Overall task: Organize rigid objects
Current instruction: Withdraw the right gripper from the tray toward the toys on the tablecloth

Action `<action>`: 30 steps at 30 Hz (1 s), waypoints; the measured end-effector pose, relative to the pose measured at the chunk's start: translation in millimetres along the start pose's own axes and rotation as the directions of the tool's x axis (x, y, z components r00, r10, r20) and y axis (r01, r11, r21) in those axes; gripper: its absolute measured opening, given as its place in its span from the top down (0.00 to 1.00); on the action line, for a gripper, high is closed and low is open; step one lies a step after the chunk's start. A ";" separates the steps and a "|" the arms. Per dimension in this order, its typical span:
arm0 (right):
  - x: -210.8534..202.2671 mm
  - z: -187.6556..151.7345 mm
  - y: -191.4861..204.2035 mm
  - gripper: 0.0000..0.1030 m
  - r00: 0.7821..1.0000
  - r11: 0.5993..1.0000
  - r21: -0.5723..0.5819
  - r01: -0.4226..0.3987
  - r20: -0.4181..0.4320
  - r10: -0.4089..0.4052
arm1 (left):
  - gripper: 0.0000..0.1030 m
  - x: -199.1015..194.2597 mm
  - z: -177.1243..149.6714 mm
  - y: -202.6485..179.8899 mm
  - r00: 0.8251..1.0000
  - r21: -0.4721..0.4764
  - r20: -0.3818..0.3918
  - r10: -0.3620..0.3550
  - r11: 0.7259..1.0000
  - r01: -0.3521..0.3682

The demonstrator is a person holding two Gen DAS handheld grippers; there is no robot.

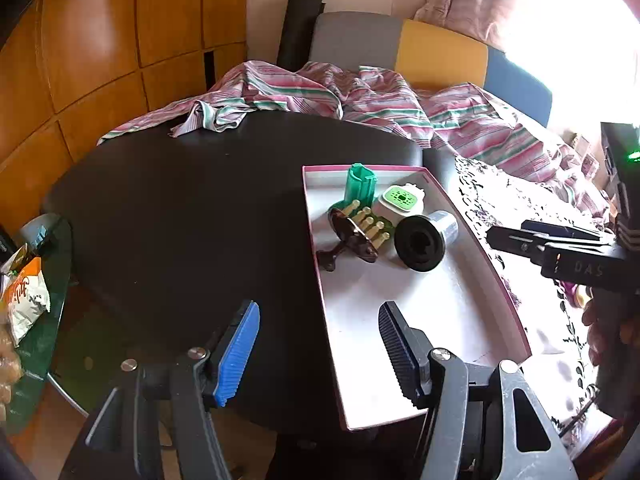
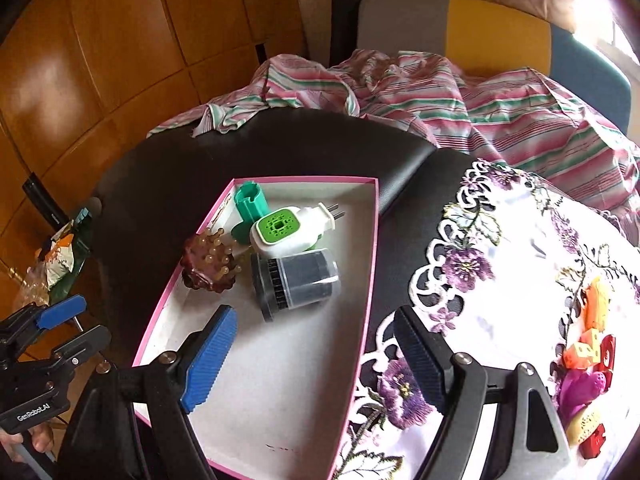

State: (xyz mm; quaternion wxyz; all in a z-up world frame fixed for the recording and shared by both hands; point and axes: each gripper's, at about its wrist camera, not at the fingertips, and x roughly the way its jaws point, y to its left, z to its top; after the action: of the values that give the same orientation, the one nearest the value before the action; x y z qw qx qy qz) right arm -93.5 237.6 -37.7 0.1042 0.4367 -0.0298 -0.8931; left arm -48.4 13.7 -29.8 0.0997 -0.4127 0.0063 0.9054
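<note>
Four rigid items lie in the far half of the pink-rimmed tray: a green cylinder, a white-and-green plug-in unit, a dark clear-capped jar on its side and touching the plug-in unit, and a brown pegged brush. Near half: bare. The right gripper stands wide apart, nothing between its jaws. The left gripper is partly spread and empty, straddling the tray's left wall.

Daylight glare blows out the upper right; fisheye edges bend, perhaps slightly soft.
</note>
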 end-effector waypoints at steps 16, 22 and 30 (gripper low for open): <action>-28.7 -13.8 -53.4 0.20 0.998 0.992 0.112 0.050 0.040 -0.054 | 0.39 -1.6 0.6 -22.1 1.000 0.065 0.002 -0.014 0.998 0.014; -39.9 -24.9 -85.8 0.20 0.995 0.980 0.177 0.091 0.034 -0.099 | 0.39 -0.8 1.6 -32.4 1.000 0.093 -0.003 -0.024 0.995 0.024; -72.2 -42.1 -149.8 0.20 0.976 0.938 0.288 0.195 0.037 -0.215 | 0.39 -3.3 4.2 -53.4 0.999 0.153 0.010 -0.049 0.987 0.047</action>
State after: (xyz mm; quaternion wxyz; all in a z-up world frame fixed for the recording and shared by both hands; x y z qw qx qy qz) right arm -41.3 400.7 -29.4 -0.0539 0.4172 -0.1149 -0.8999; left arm -39.5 65.8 -20.7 0.1528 -0.3977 0.0649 0.9024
